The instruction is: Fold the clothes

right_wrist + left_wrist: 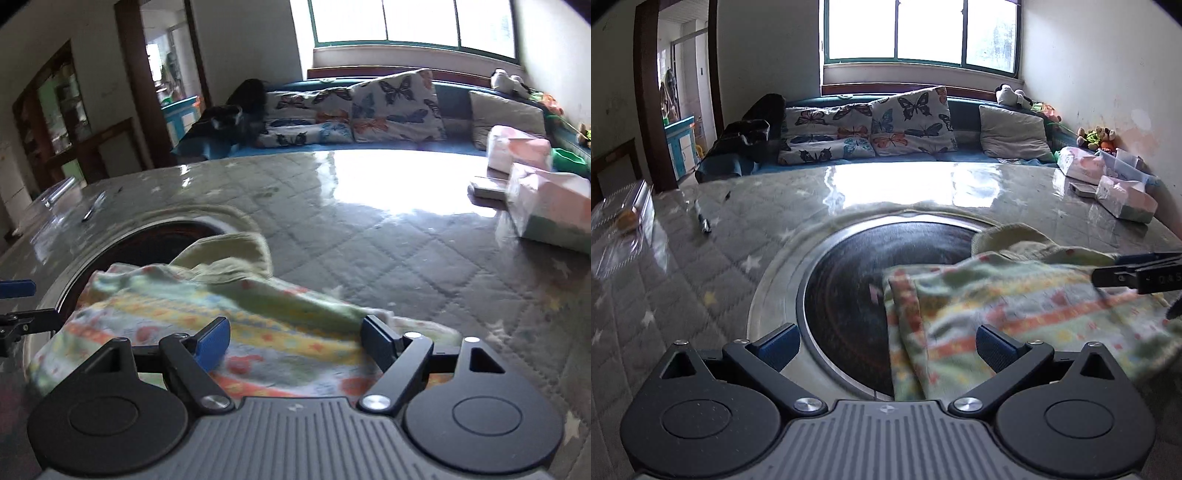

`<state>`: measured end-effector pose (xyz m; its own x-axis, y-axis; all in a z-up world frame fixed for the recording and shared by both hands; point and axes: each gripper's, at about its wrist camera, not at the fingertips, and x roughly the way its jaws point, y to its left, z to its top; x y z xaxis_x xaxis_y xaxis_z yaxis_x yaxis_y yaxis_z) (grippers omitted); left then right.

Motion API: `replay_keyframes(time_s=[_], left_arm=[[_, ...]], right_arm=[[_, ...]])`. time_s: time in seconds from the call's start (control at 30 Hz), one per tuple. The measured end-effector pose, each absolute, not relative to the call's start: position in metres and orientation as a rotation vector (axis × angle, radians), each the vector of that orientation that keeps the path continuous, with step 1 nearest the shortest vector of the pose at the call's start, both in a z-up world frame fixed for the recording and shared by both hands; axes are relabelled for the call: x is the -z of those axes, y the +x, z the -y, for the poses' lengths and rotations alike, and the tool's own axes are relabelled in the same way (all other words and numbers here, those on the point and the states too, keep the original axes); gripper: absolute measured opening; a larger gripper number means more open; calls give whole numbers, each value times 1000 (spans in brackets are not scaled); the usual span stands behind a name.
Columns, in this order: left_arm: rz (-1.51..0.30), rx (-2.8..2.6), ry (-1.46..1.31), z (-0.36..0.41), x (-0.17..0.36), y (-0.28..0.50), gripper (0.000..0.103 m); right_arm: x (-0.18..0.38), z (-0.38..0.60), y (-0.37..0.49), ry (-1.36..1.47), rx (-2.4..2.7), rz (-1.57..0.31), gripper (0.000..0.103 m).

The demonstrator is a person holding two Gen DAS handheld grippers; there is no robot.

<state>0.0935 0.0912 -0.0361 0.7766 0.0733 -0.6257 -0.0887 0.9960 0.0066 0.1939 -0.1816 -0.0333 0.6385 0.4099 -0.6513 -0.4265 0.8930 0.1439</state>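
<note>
Nearby, tissue boxes (550,206), pen (703,220), butterfly pillows (912,122), garment (229,314) overlapping round hob (849,314)

Garment (1015,306) on table (923,184), overlapping round inset plate (849,295) at its 3 o'clock; boxes (1126,195) at 2; pillows (871,125) at 12.
</note>
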Motion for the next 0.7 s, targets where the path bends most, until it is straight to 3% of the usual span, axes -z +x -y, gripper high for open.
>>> replay_keyframes(time_s=[0.7], left_arm=[[-753,-157,26,-108,57,159,103]], right_arm=[[27,142,208,-95,-503,-740,80]])
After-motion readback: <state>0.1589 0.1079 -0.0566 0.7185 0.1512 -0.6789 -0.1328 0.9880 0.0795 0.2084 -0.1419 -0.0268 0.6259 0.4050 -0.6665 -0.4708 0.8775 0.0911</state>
